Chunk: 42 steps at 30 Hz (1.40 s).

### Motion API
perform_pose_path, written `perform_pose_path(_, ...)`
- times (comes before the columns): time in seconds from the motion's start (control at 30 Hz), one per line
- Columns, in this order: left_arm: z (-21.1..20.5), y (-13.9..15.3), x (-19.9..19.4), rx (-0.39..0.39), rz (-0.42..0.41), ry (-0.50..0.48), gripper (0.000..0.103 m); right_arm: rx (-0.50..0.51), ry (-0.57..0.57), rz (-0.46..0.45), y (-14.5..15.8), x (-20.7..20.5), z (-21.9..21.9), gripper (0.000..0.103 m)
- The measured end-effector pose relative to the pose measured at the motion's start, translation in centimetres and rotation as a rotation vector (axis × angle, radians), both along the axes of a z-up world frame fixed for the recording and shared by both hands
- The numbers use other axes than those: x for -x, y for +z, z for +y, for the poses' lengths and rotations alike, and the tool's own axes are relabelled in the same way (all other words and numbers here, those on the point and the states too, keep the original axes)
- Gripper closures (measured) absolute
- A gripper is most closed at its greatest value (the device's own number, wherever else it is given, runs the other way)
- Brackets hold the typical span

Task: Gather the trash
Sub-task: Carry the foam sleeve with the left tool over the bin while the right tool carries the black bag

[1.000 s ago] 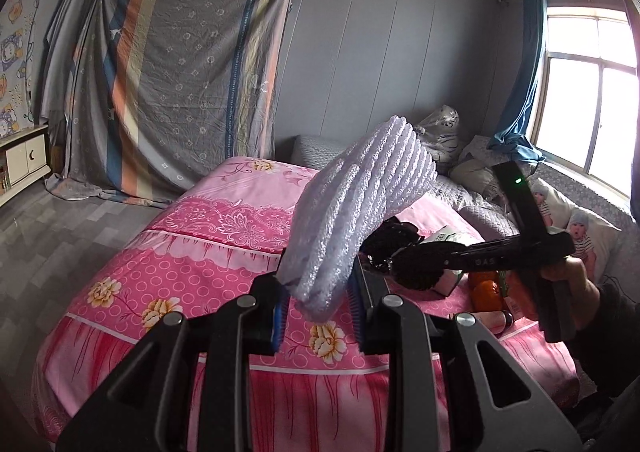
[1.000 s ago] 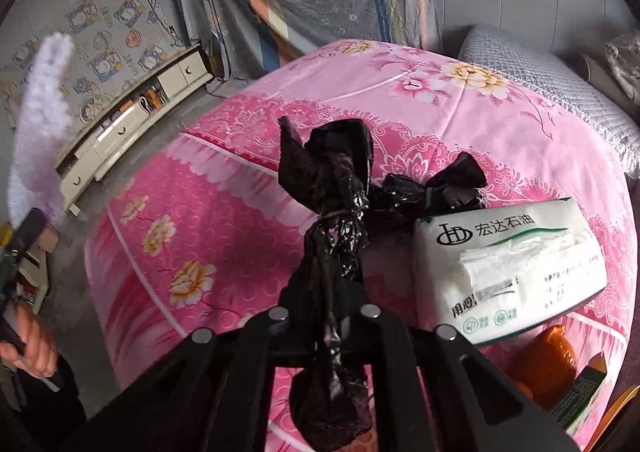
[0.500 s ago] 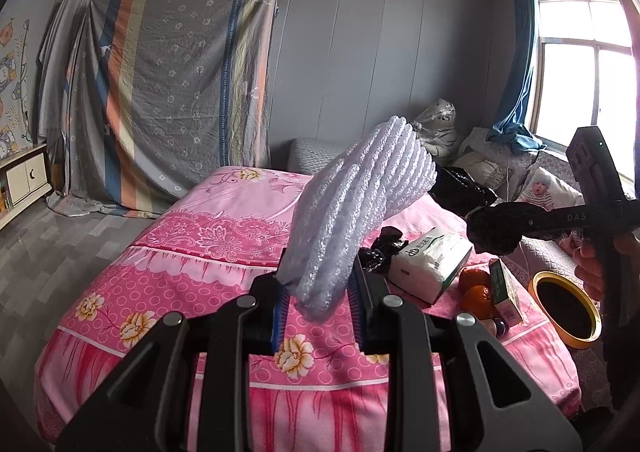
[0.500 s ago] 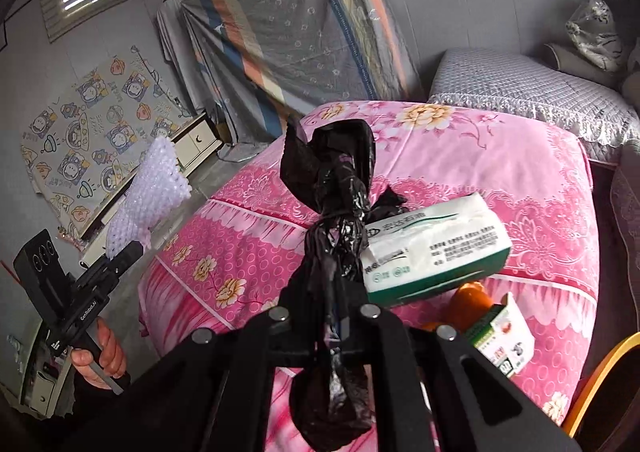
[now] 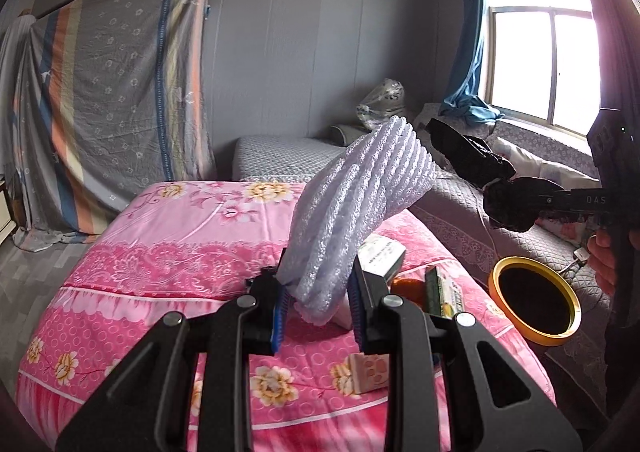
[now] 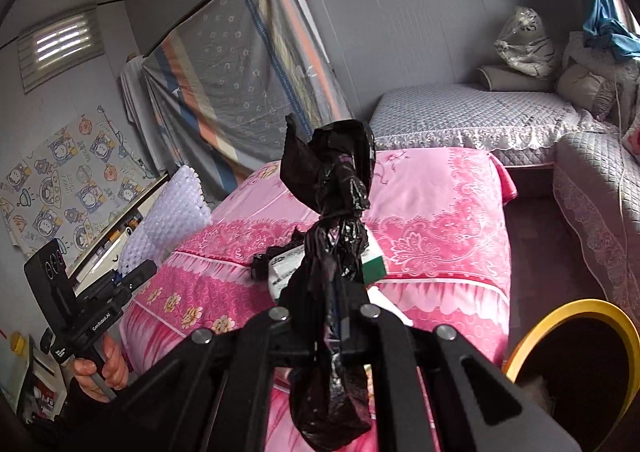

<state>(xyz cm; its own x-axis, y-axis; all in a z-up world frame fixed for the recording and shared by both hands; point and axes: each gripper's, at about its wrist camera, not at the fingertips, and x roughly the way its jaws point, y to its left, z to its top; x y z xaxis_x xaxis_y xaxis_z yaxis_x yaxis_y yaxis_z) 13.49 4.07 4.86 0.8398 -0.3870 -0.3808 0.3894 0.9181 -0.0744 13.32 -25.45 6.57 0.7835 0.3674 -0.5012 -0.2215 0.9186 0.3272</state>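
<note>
Left gripper (image 5: 318, 312): it is shut on the white foam net (image 5: 352, 219), which is pinched at its low end and sticks up and to the right.
Right gripper (image 6: 334, 316): it is shut on the black bag (image 6: 332, 236), a knotted bundle that is held up in the air, with one end hanging below the fingers.
Bin (image 5: 536, 302): a dark bin with a yellow rim is seen beside the pink bed (image 5: 168, 252), low and to the right. The black bag is held above it and a little behind it.
What could go wrong with the bag: the bag could be dropped too soon and land on the rim or the floor, because it is not yet right over the hole.
What could go wrong with the foam: the foam net is light and springy, so it could slip out or bounce off the rim.
Things around: a tissue pack (image 5: 380, 252), an orange (image 5: 408, 288) and a small green box (image 5: 444, 292) are left on the bed, close to the bin side.
In the way: the green box and the orange lie between the left gripper and the bin, so they could be knocked off the bed if the foam is swung low.
Gripper crowding: both grippers may be wanted at one small bin, so they could be bumped together.
</note>
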Motion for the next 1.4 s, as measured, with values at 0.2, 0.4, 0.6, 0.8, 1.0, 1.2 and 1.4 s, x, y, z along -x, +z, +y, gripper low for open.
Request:
perform_pose_path(0.2, -7.1, 0.2, -1.3, -0.025, 0.017, -0.139, 0.079, -0.014, -0.173, -0.010, -1.0, 3.0, -6.7, 0.098)
perform_pose_path(0.4, -14.3, -0.3, -2.1, -0.054, 0.036, -0.278, 0.079, -0.024, -0.346, 0.013, -2.9, 6.3, -13.3, 0.098)
perform_pose_path(0.6, -20.6, -0.6, -3.0, -0.067, 0.056, -0.379, 0.079, -0.009, -0.486, 0.031, -5.1, 9.4, -17.8, 0.098)
perform_pose_path(0.8, -26.3, -2.2, -3.7, -0.104, 0.099, -0.458, 0.079, -0.025, -0.559, 0.077, -7.8, 11.2, -21.1, 0.098)
perform_pose_path(1.0, -30.9, -4.1, -3.9, -0.144, 0.149, -0.501, 0.079, -0.064, -0.592, 0.122, -10.5, 12.0, -22.2, 0.098)
perform_pose_path(1.2, -34.6, -6.6, -4.3, -0.187, 0.229, -0.534, 0.079, -0.092, -0.601, 0.172, -12.7, 12.0, -22.7, 0.098)
perform_pose_path(1.4, -37.2, -8.5, -5.2, -0.199, 0.301, -0.550, 0.079, -0.118, -0.607, 0.215, -14.9, 12.4, -23.3, 0.098)
